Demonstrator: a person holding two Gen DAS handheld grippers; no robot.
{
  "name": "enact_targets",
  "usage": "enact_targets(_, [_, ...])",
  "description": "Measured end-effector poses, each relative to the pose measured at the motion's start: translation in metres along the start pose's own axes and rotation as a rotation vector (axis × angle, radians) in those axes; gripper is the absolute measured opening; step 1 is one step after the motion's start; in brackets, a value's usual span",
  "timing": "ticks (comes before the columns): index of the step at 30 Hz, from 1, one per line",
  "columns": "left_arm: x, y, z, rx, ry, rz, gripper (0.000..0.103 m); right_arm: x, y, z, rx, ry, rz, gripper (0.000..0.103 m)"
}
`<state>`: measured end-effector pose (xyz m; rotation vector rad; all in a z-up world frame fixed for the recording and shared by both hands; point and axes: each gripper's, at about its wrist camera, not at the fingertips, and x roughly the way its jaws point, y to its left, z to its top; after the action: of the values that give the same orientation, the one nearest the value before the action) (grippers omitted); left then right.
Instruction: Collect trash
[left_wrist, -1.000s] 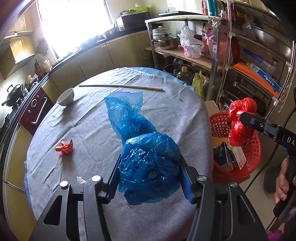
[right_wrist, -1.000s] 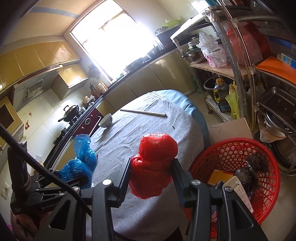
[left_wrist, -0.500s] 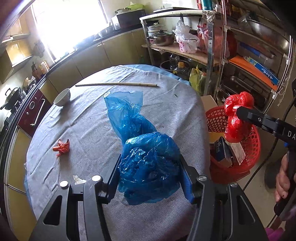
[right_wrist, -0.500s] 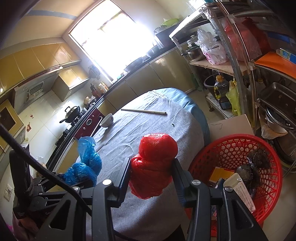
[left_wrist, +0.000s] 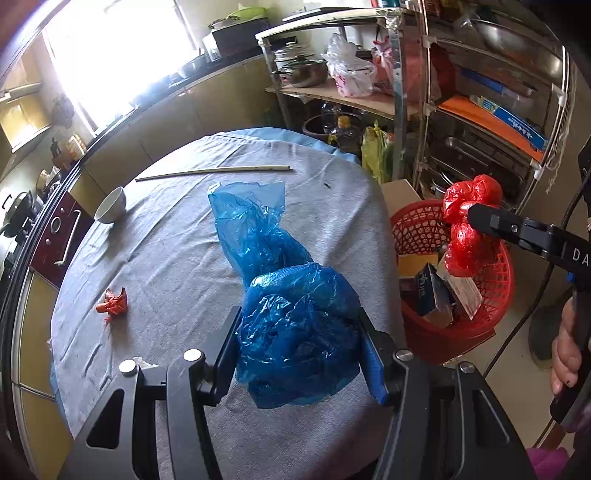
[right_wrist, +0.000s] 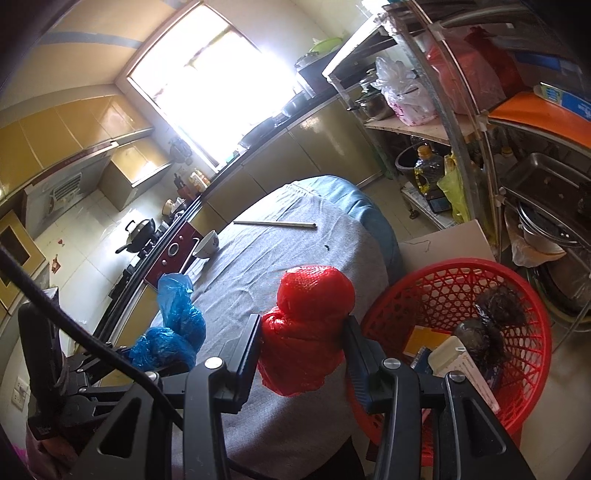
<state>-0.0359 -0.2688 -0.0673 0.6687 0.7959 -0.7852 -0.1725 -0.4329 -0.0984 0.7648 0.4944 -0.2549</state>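
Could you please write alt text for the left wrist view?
The left gripper clamps a crumpled blue plastic bag over a grey-clothed table; at right, the right gripper holds a red bag above a red basket.

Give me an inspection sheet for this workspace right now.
Surface: table with grey cloth.
Job's things: blue bag, red bag, red scrap on the cloth, red basket on the floor holding boxes.
Clutter: bowl, stick.
Grippers: left gripper shut on blue bag; right gripper shut on red bag, at the table's edge beside the basket.
Cables: black cable.
Surroundings: shelves, window.
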Motion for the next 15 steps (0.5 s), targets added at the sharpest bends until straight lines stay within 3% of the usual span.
enact_targets(15, [0.007,-0.024,0.006,0.058,0.013,-0.011,0.06,-0.01,-0.027,-0.001,0.06,-0.015,-0.017,0.047])
